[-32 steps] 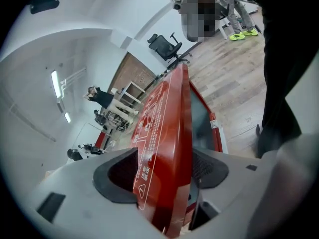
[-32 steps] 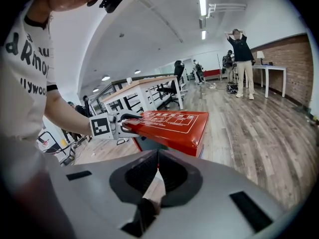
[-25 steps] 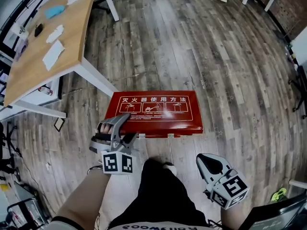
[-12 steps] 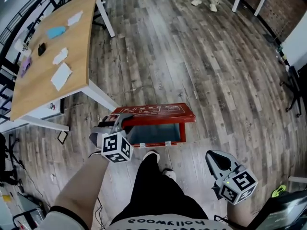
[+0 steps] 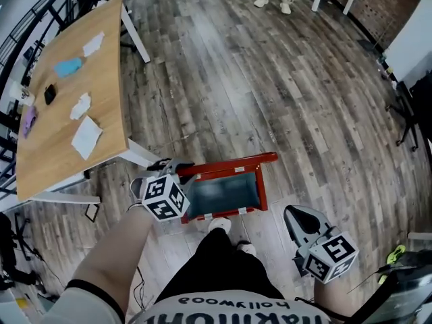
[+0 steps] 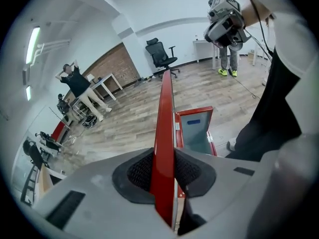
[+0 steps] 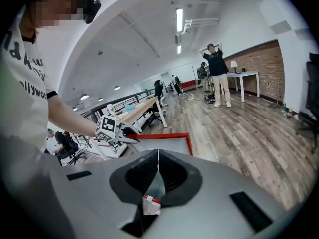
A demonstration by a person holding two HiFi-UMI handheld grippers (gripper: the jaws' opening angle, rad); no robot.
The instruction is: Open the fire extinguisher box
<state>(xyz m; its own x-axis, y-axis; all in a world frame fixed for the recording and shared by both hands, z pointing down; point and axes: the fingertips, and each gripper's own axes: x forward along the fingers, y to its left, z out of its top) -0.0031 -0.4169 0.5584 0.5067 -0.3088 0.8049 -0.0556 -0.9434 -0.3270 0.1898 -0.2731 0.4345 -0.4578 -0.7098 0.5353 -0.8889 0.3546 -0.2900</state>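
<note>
The fire extinguisher box [image 5: 262,189] is seen on the wooden floor [image 5: 270,79] in the lower centre of the head view, just ahead of the person's feet [image 5: 220,224]. Its long axis is laid left to right across the frame and tipped slightly upward toward the right. Its lid [image 5: 233,161] is raised on the far long side and is shown almost edge-on as a red strip along the upper rim, so the grey interior is exposed and the mouth is turned up toward the camera. The left gripper [image 5: 174,165] is set at the left end of that strip, at the box's upper left corner. In the left gripper view the lid's thin red panel is seen running straight out between the jaws, which are closing on it with both ribbed pads pressed against its faces. The relation that matters is judged to be this: the lid's long axis extends away to the right from the left gripper, and the hinge line is taken to lie along the far side, so any further swing would have to be carried away from the person, toward the top of the frame. The right gripper [image 5: 295,216] is held at the lower right, well apart from the box, its jaws together with nothing between them; the left one is plainly the nearer
</note>
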